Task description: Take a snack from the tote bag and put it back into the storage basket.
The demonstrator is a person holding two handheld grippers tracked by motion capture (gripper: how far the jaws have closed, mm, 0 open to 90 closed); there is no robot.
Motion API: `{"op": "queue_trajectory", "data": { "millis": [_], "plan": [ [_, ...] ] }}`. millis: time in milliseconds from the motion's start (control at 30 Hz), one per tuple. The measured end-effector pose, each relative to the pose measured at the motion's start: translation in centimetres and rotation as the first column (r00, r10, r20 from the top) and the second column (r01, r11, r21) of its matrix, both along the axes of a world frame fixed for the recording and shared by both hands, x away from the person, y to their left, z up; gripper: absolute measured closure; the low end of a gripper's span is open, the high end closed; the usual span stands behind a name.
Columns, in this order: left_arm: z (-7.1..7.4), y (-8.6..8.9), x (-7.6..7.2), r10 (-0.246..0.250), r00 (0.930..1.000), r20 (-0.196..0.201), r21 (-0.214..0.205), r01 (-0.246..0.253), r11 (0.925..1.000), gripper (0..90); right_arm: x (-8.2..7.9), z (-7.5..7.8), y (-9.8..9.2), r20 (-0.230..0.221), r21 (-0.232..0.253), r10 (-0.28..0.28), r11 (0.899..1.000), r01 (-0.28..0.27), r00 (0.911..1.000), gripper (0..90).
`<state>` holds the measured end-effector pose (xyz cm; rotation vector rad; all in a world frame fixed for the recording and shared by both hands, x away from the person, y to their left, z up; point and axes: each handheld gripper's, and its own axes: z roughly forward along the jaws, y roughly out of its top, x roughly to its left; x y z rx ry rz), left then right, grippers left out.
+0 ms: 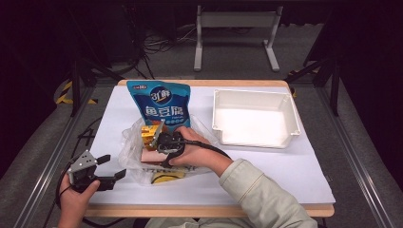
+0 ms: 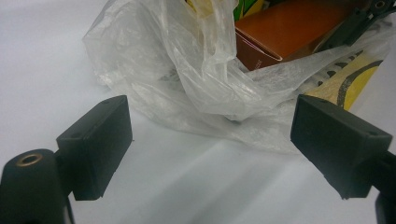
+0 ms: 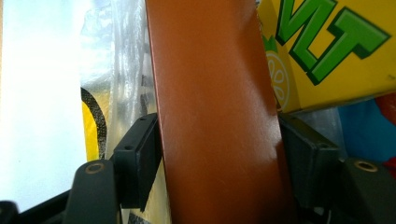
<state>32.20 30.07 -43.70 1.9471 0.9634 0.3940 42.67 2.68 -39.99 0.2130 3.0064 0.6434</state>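
You have two grippers in hand: the left gripper point(image 1: 108, 166) and the right gripper point(image 1: 159, 138). On the table point(image 1: 285, 166) you have one clear plastic bag point(image 1: 130, 149) near the front edge. In it you can count one brown box point(image 3: 215, 116), one yellow box point(image 3: 327, 51) with green letters, and one yellow packet point(image 2: 348, 81) with black marks. One blue pouch point(image 1: 164, 104) stands towards the back edge, and one white tray point(image 1: 254, 118) sits near the back right corner.
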Motion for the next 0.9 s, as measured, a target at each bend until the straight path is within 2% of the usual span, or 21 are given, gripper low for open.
{"op": "queue_trajectory", "data": {
  "millis": [500, 733, 900],
  "plan": [
    [0.0, 0.05, 0.0, 0.0, 1.0, -0.001, -0.001, 0.0, 1.0, 13.4, -0.75, -0.83, 0.95, 0.057, -0.057, 0.0, 0.998, 0.003, 0.9984, 32.0],
    [-0.06, 0.12, 0.02, 0.003, 1.0, -0.003, -0.005, -0.003, 1.0, 13.4, -0.83, -0.59, 0.89, 0.087, -0.075, 0.021, 0.997, -0.015, 0.996, 41.2],
    [-0.09, 0.13, 0.04, 0.003, 1.0, -0.003, -0.005, -0.003, 1.0, 13.4, -0.94, -0.1, 0.63, 0.108, -0.057, 0.024, 0.998, -0.018, 0.9938, 42.2]
  ]
}}
